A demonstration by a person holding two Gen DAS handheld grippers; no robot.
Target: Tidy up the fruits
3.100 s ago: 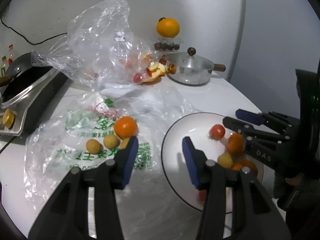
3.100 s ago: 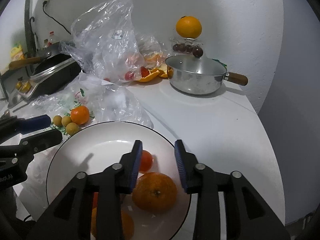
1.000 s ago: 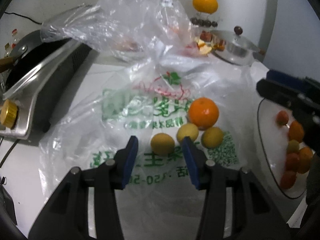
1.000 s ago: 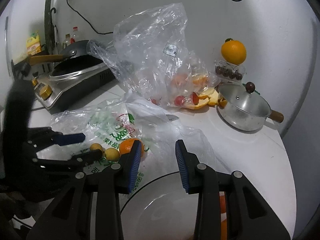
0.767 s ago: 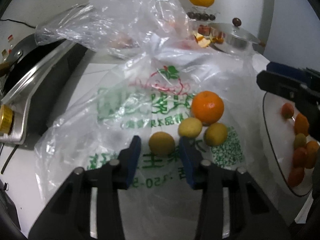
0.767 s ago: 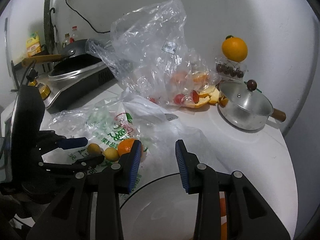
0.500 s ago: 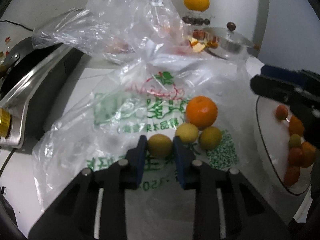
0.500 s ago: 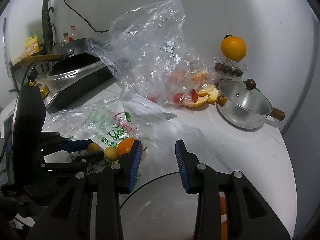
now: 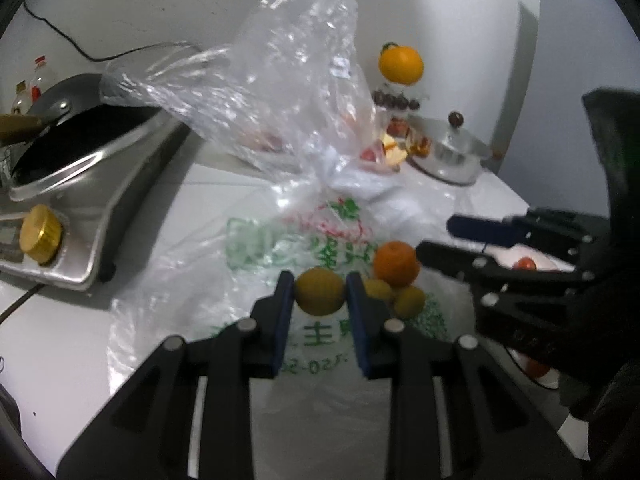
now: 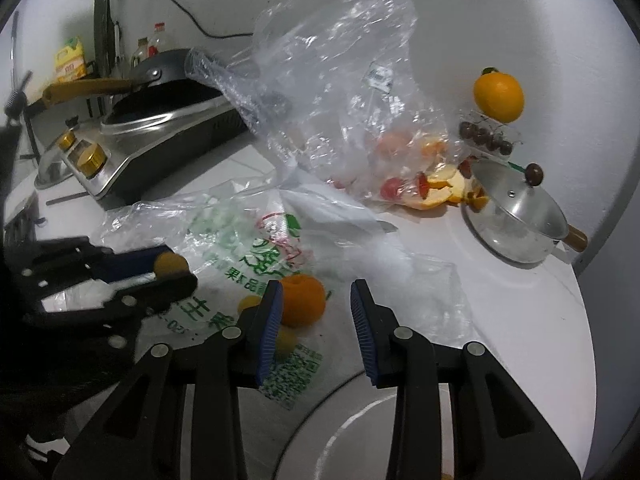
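Note:
My left gripper [image 9: 320, 300] is shut on a small yellow fruit [image 9: 319, 291] and holds it just above the printed plastic bag [image 9: 280, 240]; the same fruit [image 10: 171, 264] shows in the right wrist view. An orange tangerine [image 9: 396, 263] and two small yellow fruits [image 9: 408, 301] lie on the bag to the right. My right gripper [image 10: 316, 320] is open and empty, above the white plate's rim [image 10: 320, 412], with the tangerine [image 10: 301, 295] just ahead of its left finger. The plate [image 9: 540, 264] holds a small red fruit [image 9: 525, 264].
A big clear bag [image 9: 288, 92] with peel and red fruits stands behind. A steel pot with lid [image 10: 516, 220] is at the back right, an orange [image 10: 498, 97] on a box of dark fruit behind it. A stove with a pan [image 9: 80, 168] is at the left.
My left gripper closed on the left yellow fruit and lifted it off the bag. My right gripper stayed open and came lower, closer to the tangerine.

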